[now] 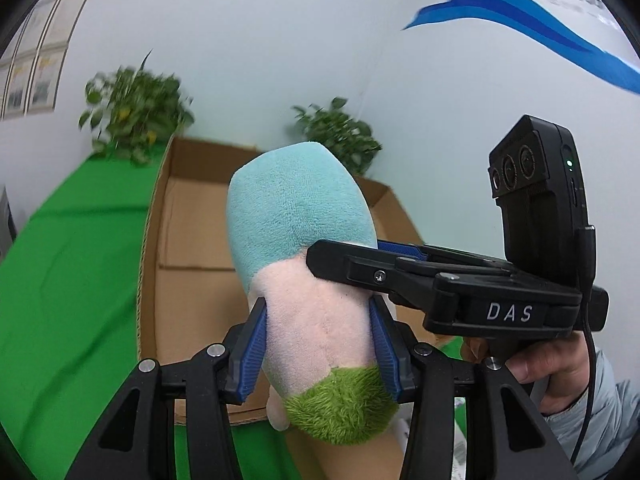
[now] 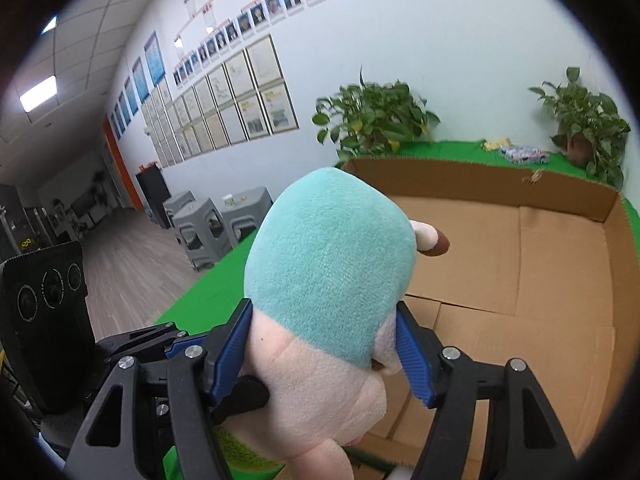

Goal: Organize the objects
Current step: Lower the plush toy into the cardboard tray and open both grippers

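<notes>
Green cloth covers the counter [image 1: 72, 280] in the left wrist view, and on it sits a brown corrugated cardboard box [image 1: 192, 216], open at the top, its bare floor showing seams between flaps. The left tongs [image 1: 320, 352] clamp the plush toy [image 1: 304, 240] across its pale pink middle, the ribbed blue pads [image 1: 252, 356] pressing into the soft pile on both sides; a teal fuzzy end points away over the box and a shaggy green patch sits nearest the lens. The right tongs [image 1: 372, 264] come in from the right, held by a hand [image 1: 548, 368], and grip the same toy just beyond the left ones, blocking the right part of the box. Two leafy potted plants [image 1: 136, 116] stand behind the box against the white wall, one near each far corner. In the right wrist view the right tongs [image 2: 324, 344] close on the toy [image 2: 328, 264] where teal meets pink, and the left tongs [image 2: 168, 344] sit just to the left, touching the plush lower down. The toy hangs over the near left edge of the box [image 2: 560, 264], whose wide floor lies open to the right, bounded by low upright walls with a small tear on the far rim. A small cream and brown limb pokes out past the teal part. Grey stools [image 2: 208, 228] stand off the counter's left edge.
</notes>
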